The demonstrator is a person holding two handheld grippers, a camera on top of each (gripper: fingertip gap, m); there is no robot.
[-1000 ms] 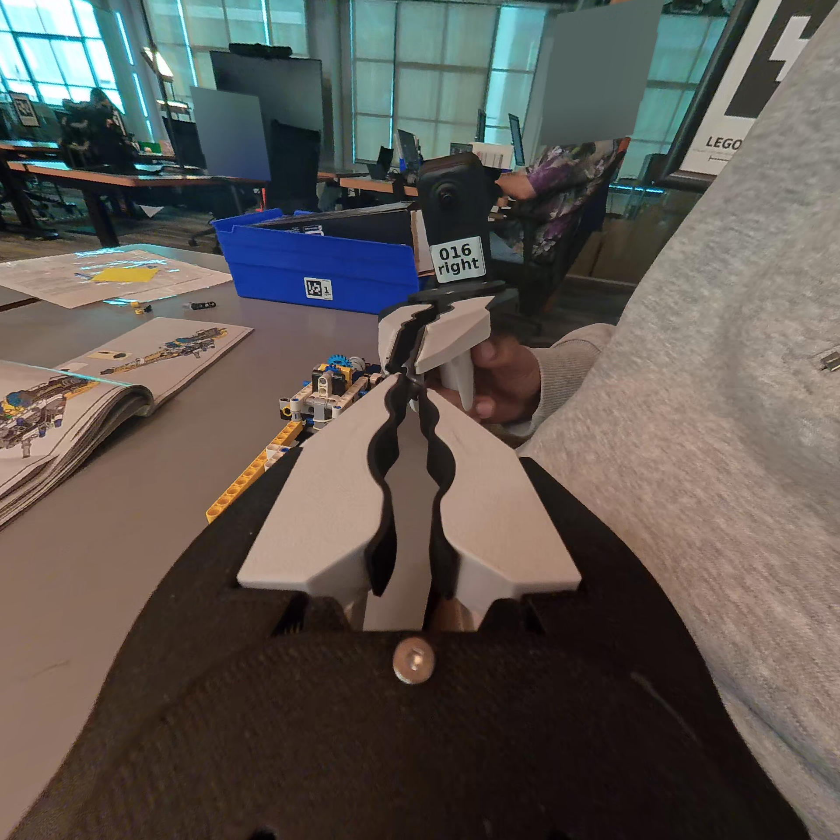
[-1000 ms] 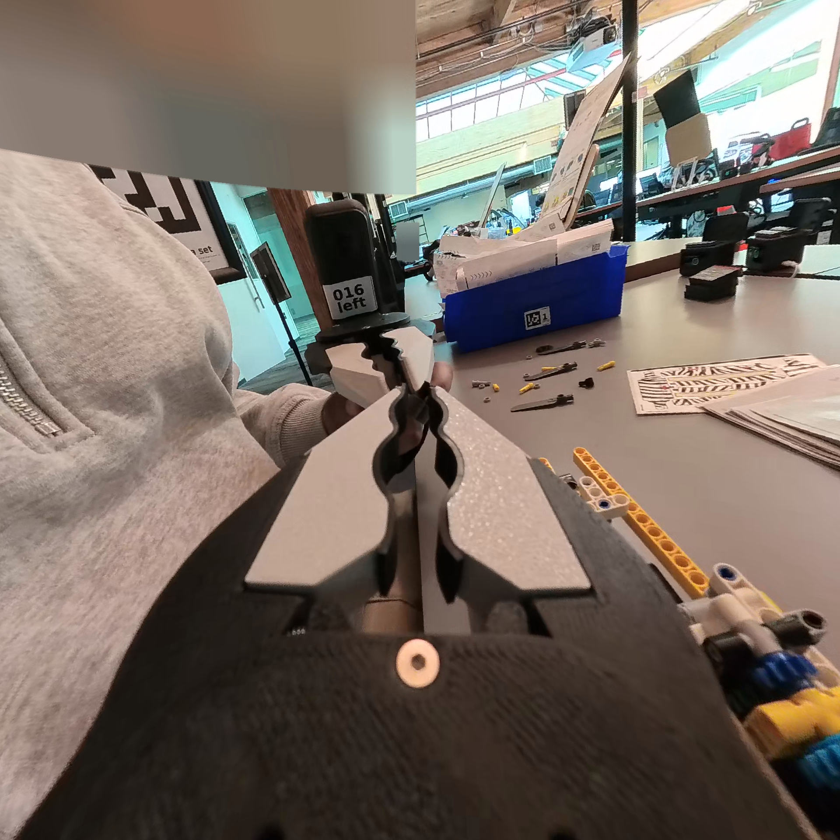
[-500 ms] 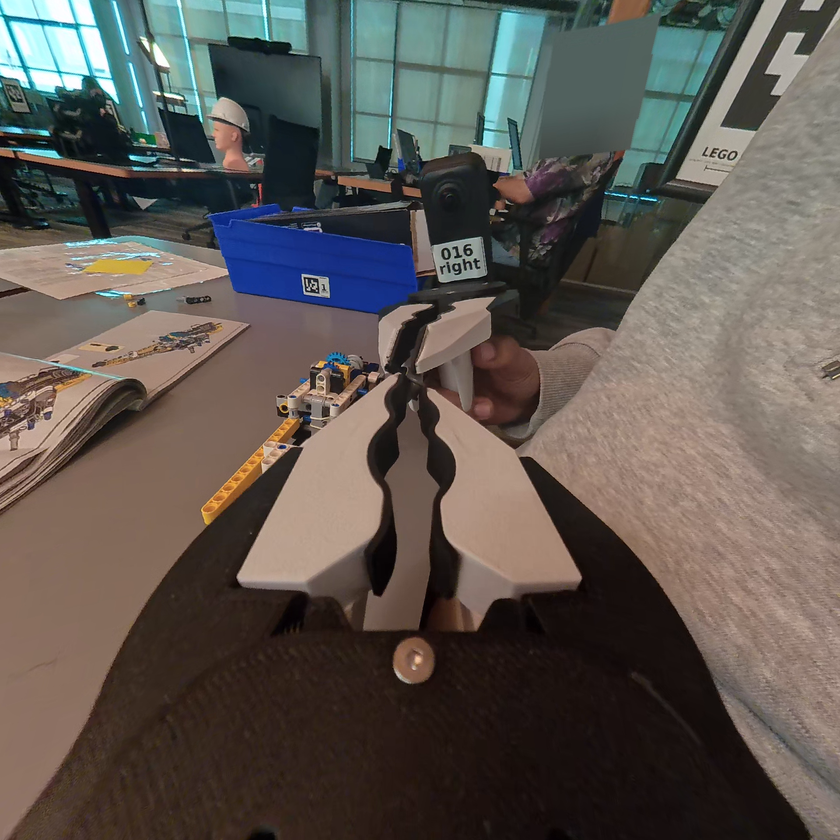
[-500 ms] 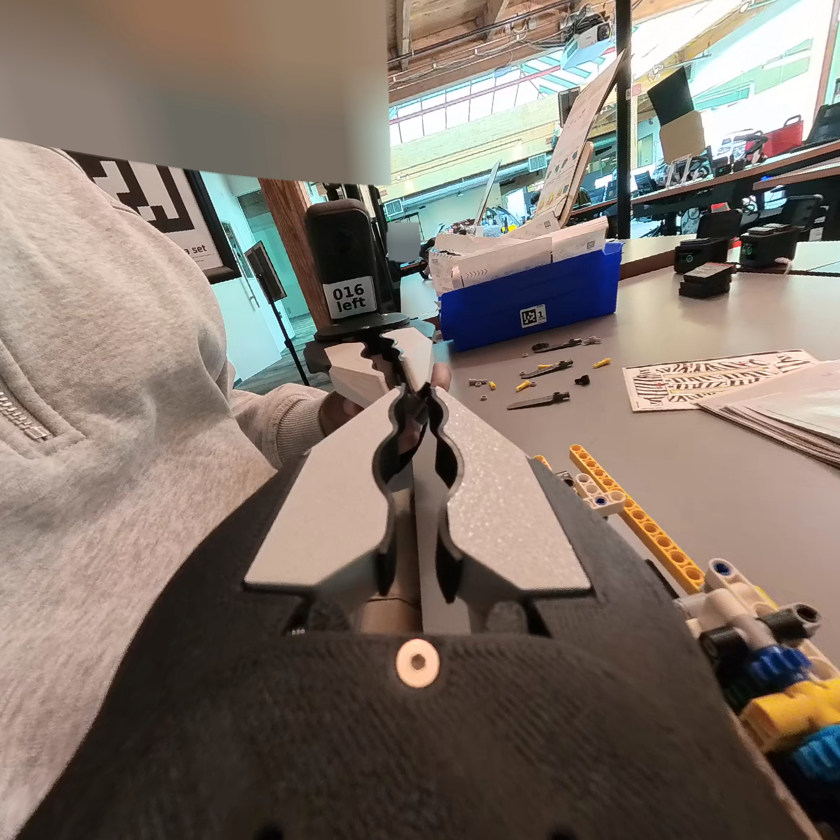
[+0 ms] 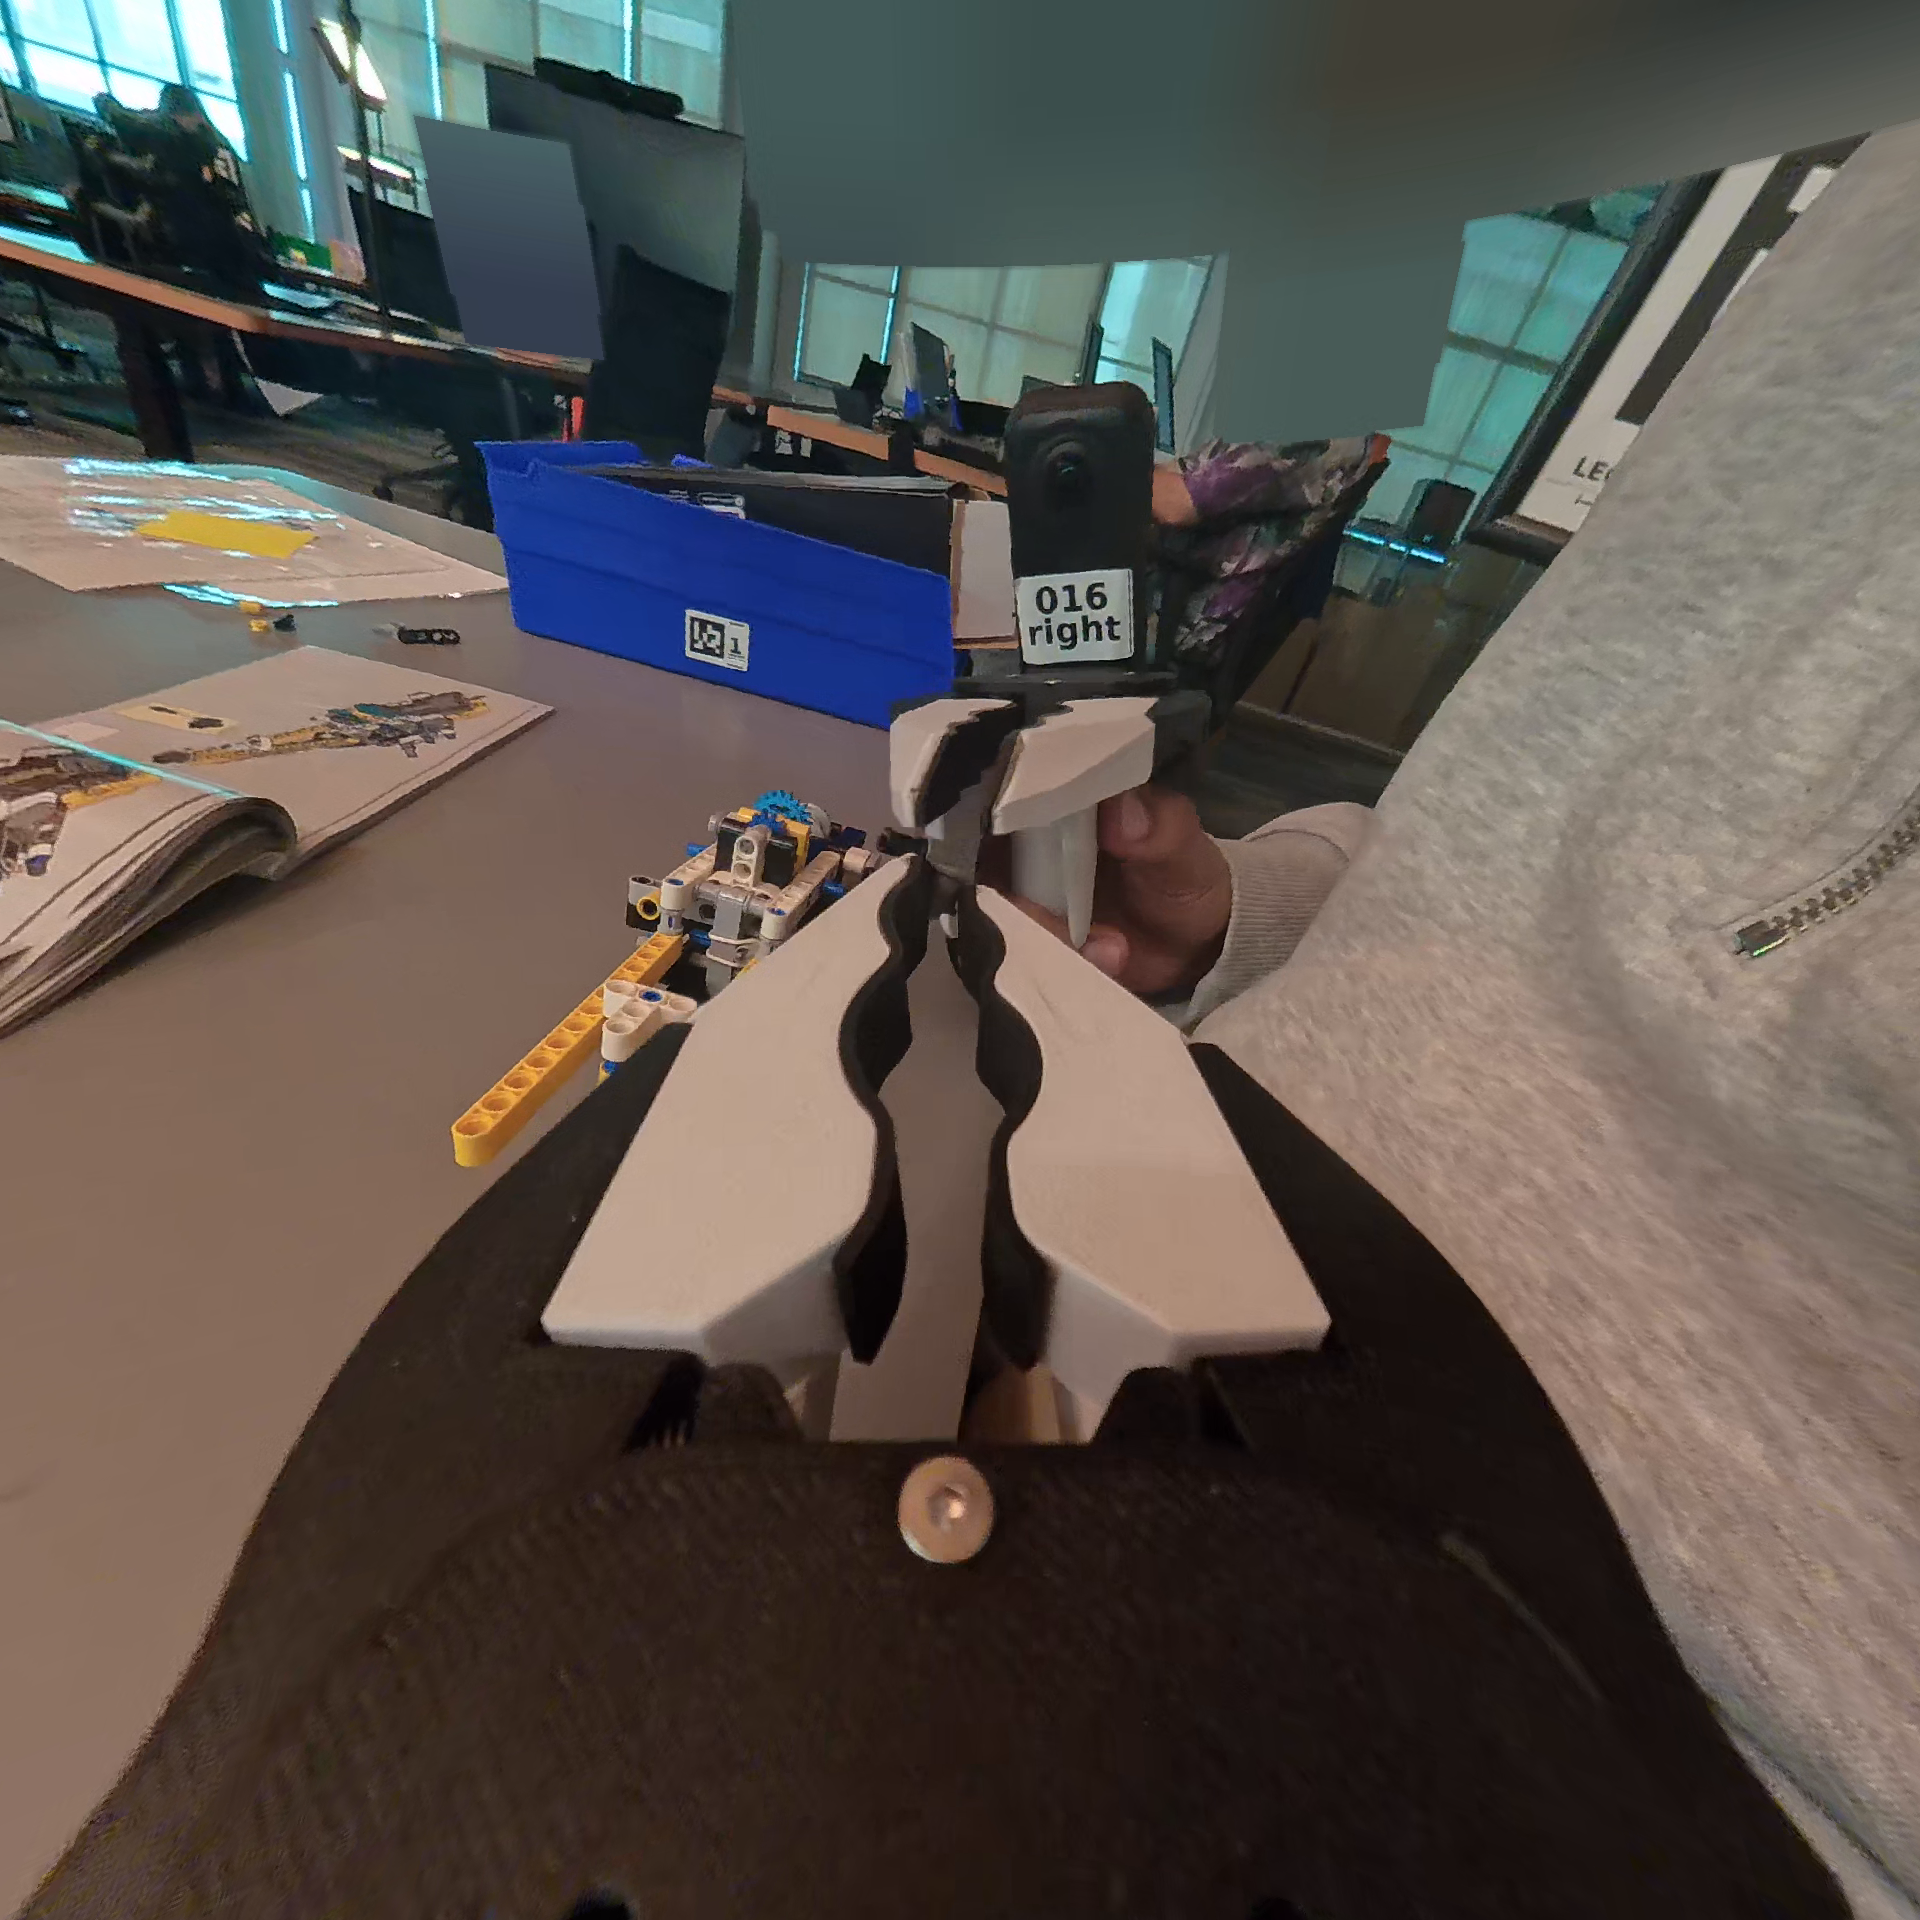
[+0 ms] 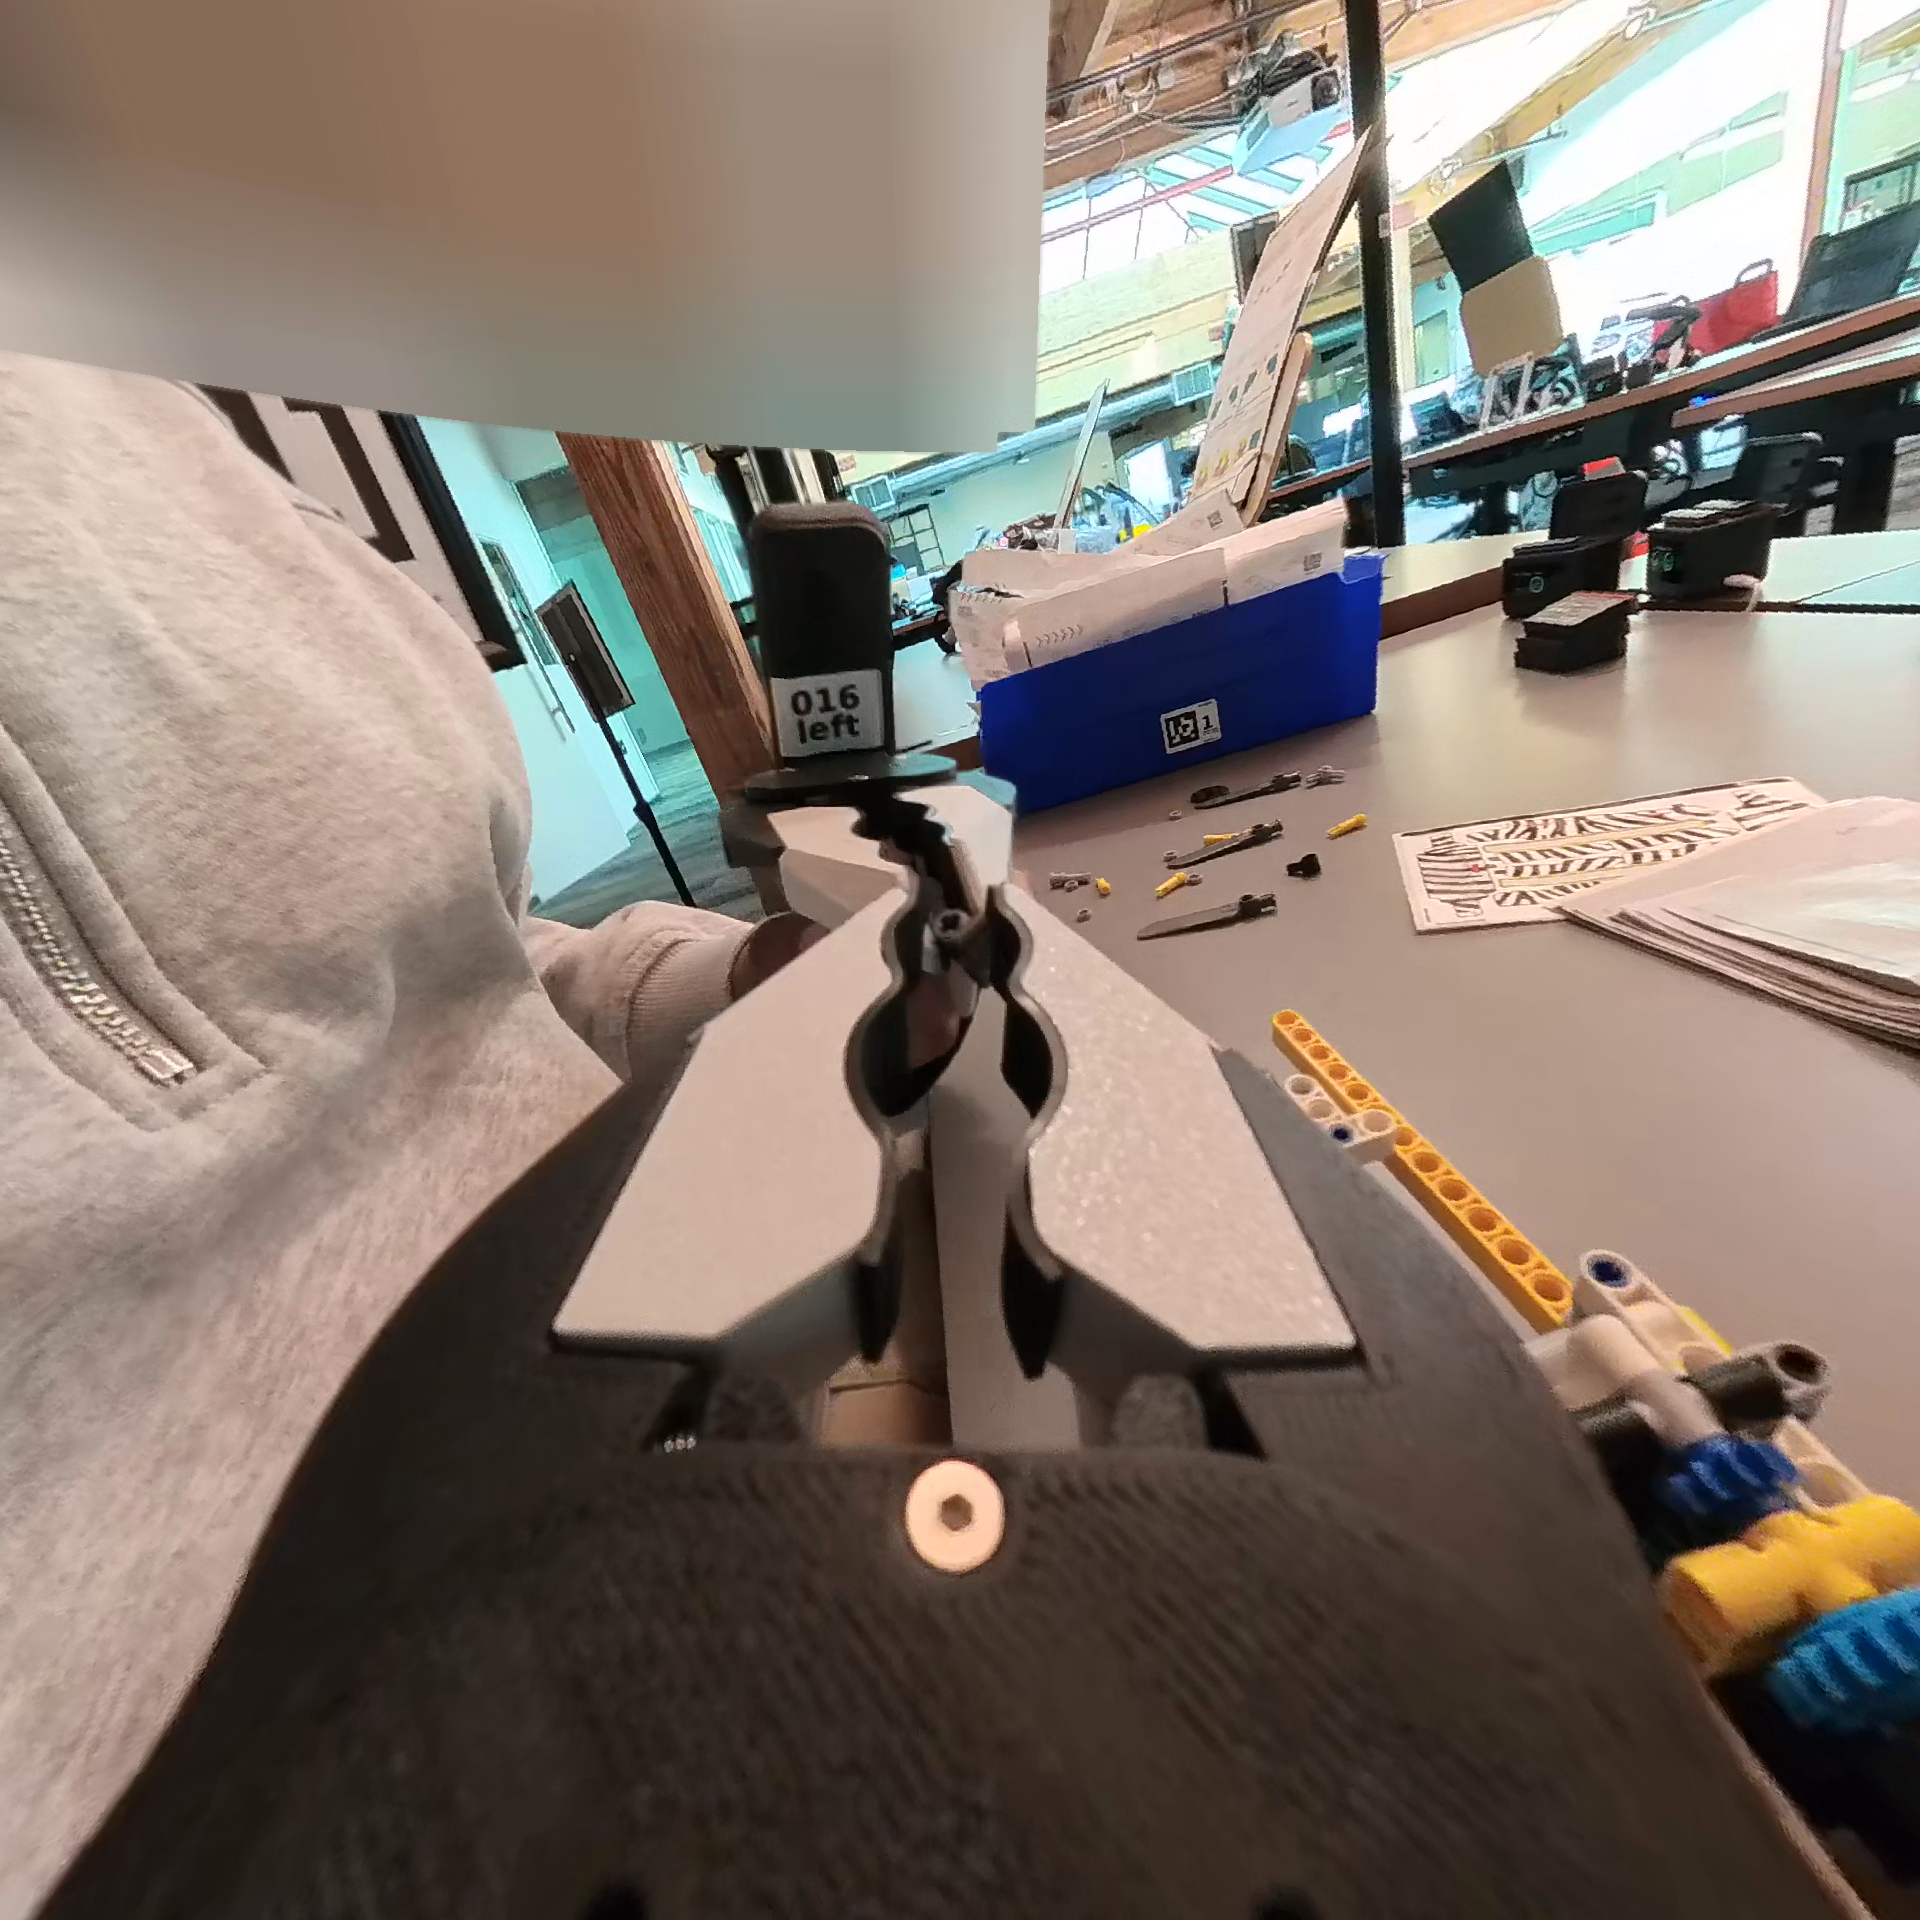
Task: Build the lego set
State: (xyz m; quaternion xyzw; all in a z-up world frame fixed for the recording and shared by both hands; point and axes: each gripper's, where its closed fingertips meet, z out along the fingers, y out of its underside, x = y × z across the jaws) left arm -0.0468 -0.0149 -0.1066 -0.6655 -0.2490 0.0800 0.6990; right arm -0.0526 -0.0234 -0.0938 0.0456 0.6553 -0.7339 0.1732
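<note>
Above the grey table, left gripper and right gripper tip to tip, both pinching a small dark piece, lego model just beside.

Beyond your work you have a blue bin stuffed with papers, black boxes at the table's far edge, and your grey zip sweatshirt close by.

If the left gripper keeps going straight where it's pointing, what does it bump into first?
Probably the right gripper. The left gripper points tip to tip at it, with a small dark piece between them; depth is hard to judge.
</note>
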